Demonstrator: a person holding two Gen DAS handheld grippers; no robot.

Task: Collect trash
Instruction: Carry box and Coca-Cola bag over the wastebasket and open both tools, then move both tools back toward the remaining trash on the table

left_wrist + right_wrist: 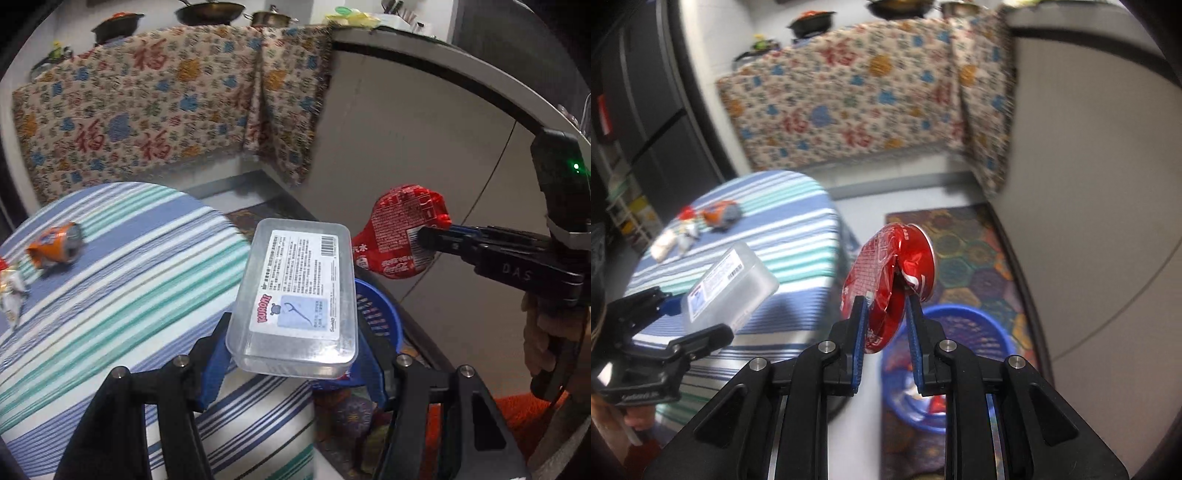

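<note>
My left gripper [291, 350] is shut on a clear plastic box [295, 299] with a white label, held above the edge of the striped table [122, 280]. In the right wrist view the same clear plastic box [727, 284] shows at the left in the left gripper [690, 321]. My right gripper [884, 310] is shut on a crushed red cola can [894, 280]; the crushed red cola can [402, 236] hangs over the blue basket [964, 321]. The blue basket [380, 306] sits on the floor beside the table and holds some red scraps. A crushed orange can [55, 247] lies on the table.
Wrappers [677, 236] lie beside the orange can [722, 214] on the table [775, 229]. A patterned cloth [166, 107] drapes a counter with pans behind. A grey cabinet wall [424, 147] stands at the right, a colourful mat [975, 258] under the basket.
</note>
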